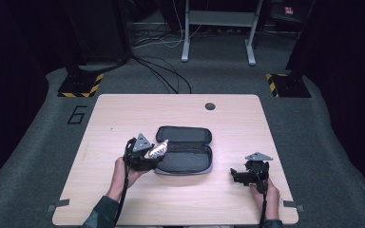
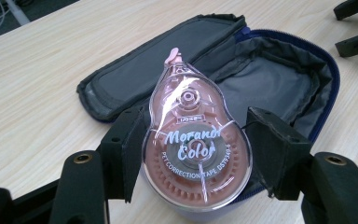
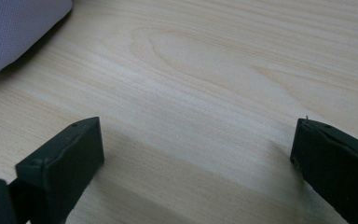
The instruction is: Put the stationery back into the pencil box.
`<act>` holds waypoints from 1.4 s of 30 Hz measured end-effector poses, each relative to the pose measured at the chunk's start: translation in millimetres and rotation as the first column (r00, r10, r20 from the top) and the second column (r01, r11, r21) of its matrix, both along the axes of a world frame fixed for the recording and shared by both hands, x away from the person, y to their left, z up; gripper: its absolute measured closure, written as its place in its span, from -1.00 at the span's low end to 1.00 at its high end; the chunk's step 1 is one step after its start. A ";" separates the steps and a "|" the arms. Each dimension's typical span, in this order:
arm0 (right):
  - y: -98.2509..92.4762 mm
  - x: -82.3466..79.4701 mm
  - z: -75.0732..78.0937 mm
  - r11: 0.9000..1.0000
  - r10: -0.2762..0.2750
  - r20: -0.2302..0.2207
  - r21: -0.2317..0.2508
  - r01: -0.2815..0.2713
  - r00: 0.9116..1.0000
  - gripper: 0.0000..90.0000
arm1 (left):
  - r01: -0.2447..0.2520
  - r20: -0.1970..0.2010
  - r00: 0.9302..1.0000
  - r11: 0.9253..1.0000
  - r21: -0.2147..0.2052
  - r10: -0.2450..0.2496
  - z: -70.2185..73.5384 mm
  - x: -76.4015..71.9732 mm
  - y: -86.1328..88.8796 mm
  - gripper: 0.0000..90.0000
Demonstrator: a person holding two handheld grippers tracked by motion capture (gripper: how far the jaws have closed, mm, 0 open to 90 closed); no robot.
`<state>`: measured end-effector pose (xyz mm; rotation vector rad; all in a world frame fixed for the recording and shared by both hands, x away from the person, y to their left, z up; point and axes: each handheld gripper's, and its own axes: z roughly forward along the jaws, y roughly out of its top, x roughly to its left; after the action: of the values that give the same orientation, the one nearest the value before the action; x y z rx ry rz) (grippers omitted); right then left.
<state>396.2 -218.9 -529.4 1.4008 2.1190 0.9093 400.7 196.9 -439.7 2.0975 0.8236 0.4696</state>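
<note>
Tape dispenser (image 2: 196, 149): pink, clear-shelled correction tape roller; clamped at its round wide end between the left jaws; carried above the table at the left edge of the open case.
Long axis: ran from the round body at the jaws out to the narrow pink tip; tip aimed away from the hand, toward the case.
Left gripper (image 1: 148, 158): clenched on the dispenser, pads pressed to both flanks of the round body.
Pencil case (image 2: 279, 84): dark, unzipped, spread flat; lay straight ahead of the tip and below it; grey lined half nearer, flap half behind.
Bearing for the coming move: judged forward and down along the long axis, into the lined half.
Right gripper (image 1: 249, 175): jaws spread wide, nothing between; rested on the table (image 1: 180, 199), well apart to the right of the case.
Nearer hand: left.
</note>
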 end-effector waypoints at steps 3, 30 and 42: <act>-0.1 0.0 0.0 1.000 0.001 0.000 0.000 -0.001 1.000 -0.95 | 0.009 -0.007 1.000 1.000 -0.004 -0.009 -1.7 2.7 -6.7 -0.12; -0.2 0.0 0.0 1.000 0.004 -0.001 0.000 -0.004 1.000 -0.96 | 0.108 -0.096 0.990 0.994 0.022 -0.105 -32.7 26.5 -58.3 -0.12; -0.2 0.0 0.0 1.000 0.004 -0.001 -0.001 -0.004 1.000 -0.96 | 0.120 -0.141 0.984 0.989 0.081 -0.108 -48.4 32.7 -69.6 -0.12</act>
<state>396.2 -219.1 -529.4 1.3976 2.1229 0.9096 433.4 127.3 -488.1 2.2657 0.7665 0.3088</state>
